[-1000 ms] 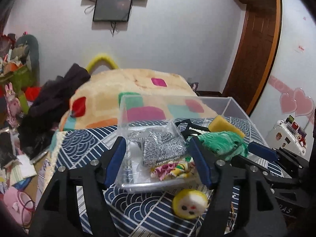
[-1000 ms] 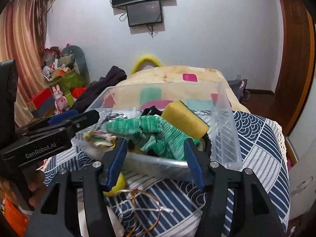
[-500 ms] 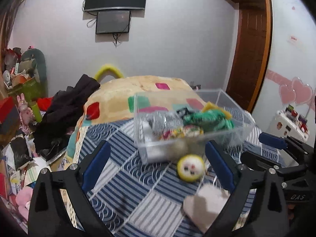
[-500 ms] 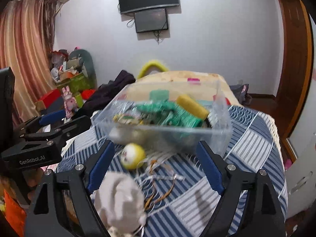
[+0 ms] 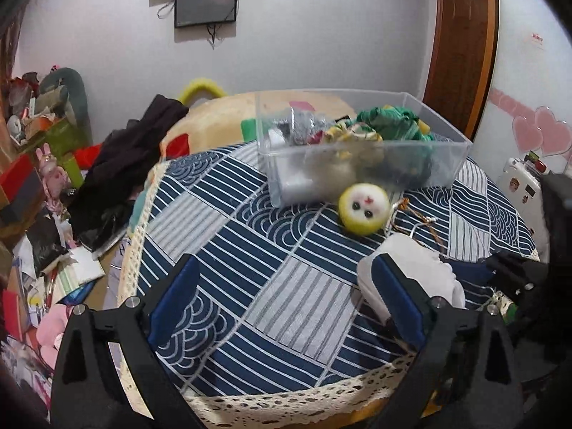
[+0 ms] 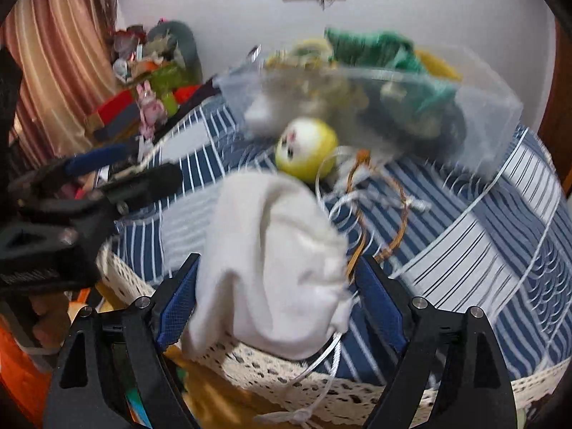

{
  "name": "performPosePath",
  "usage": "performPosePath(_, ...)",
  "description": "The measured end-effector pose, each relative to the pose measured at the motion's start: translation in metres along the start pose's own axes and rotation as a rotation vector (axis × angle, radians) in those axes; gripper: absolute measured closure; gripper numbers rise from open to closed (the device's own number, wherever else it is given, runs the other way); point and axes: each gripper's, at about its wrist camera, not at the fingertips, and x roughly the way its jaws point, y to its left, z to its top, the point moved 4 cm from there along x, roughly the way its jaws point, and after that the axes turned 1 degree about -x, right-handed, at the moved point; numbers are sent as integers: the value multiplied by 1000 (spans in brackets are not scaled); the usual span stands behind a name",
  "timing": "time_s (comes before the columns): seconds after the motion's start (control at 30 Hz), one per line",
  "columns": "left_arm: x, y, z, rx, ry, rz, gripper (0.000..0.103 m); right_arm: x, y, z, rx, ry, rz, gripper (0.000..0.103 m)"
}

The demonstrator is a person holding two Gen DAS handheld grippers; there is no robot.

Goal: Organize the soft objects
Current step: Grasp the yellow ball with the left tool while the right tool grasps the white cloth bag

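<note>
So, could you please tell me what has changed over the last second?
Both grippers have backed away from the clear bin toward the table's near edge. The right gripper now straddles the white pouch, jaws open; the left gripper is open over bare cloth. Bin, yellow plush ball and cords stayed put.

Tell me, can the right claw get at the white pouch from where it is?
Probably yes: the right claw is open and the white pouch already sits between its fingers at the table edge, with nothing in between.
</note>
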Motion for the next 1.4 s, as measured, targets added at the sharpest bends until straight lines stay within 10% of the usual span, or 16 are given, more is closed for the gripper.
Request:
performPosePath(0.17,4,-11,1,10,11,-19,5,-1,-6,-1,-4,-5,16,72)
performPosePath(0.27,9,-18,2,22,23,-33,5,-8,-13,2,11,-29,21,81)
performPosePath(0.7,63,-66,29,45,83,-108,8,-65,-72,15,127,-231,-202,82)
performPosePath(0.9,86,-83,37,77,101,-70,26,-71,-85,10,168,-248,-209,82)
performPosePath(1.0,93,-84,34,78,131,-87,59,-71,-85,7,162,-249,-195,82)
performPosePath(1.4,35,-70,46,61,-9,-113,58,-86,-76,32,103,-289,-184,82)
